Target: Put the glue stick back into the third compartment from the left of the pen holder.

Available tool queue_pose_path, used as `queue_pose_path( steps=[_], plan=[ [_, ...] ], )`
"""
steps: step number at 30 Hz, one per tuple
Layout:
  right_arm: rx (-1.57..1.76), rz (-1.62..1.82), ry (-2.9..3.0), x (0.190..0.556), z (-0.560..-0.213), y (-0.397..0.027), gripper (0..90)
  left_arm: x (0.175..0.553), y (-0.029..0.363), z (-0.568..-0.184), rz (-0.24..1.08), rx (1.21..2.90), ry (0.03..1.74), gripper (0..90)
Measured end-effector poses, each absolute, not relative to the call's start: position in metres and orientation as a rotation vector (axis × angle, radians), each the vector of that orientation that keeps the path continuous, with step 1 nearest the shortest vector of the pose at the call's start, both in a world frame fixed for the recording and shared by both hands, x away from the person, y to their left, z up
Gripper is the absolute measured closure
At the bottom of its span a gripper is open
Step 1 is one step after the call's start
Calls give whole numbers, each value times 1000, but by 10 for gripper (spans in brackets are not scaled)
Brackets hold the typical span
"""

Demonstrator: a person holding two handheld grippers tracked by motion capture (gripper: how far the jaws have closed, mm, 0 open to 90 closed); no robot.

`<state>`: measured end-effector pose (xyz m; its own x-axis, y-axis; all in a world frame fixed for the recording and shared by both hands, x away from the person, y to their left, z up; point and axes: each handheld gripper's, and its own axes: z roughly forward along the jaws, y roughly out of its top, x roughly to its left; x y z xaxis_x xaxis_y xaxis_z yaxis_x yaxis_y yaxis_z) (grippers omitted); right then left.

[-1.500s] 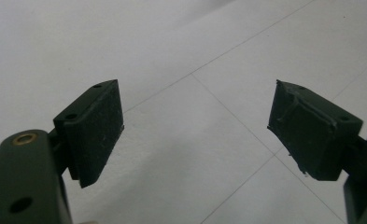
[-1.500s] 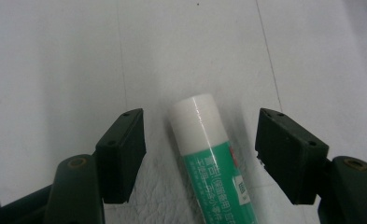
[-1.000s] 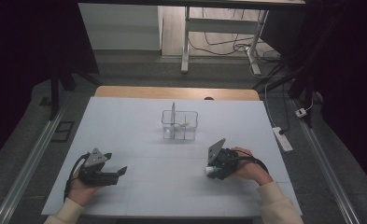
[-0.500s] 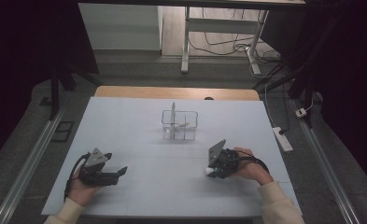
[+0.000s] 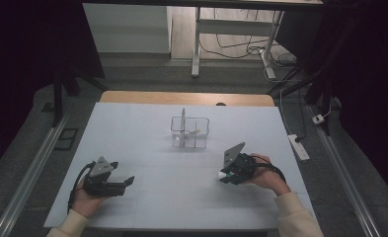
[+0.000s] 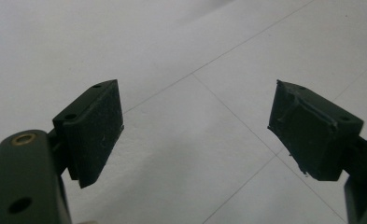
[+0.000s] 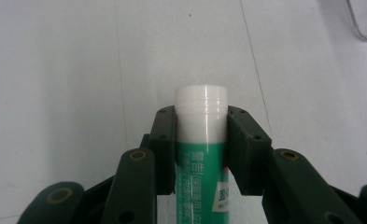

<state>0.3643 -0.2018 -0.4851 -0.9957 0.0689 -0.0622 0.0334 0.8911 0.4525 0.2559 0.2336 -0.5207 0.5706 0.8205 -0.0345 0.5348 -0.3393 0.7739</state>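
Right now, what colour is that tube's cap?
White, above a green body; the tube shows best in the right gripper view.

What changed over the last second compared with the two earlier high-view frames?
The right gripper has just closed its jaws onto the green-and-white tube and now clamps it near the white cap, barely shifting over the table. The left gripper stayed open and in place; the clear organizer is unmoved.

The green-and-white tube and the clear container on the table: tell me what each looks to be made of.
The green-and-white cylindrical tube looks like smooth, slightly glossy plastic: its white cap shows moulded ridges and a soft sheen, and its green body carries print. It may be a glue stick. The clear square-sided container looks like transparent hard plastic, possibly acrylic: the table shows through its thin, straight walls. Glass cannot be ruled out.
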Motion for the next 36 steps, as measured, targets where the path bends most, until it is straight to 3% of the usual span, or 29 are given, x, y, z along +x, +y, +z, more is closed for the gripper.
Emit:
queue_pose_path(
  steps=[36],
  plan=[
    [253,1006,2827,365,-455,-208,648,256,232,-522,470,2040,1079,176]
  ],
)
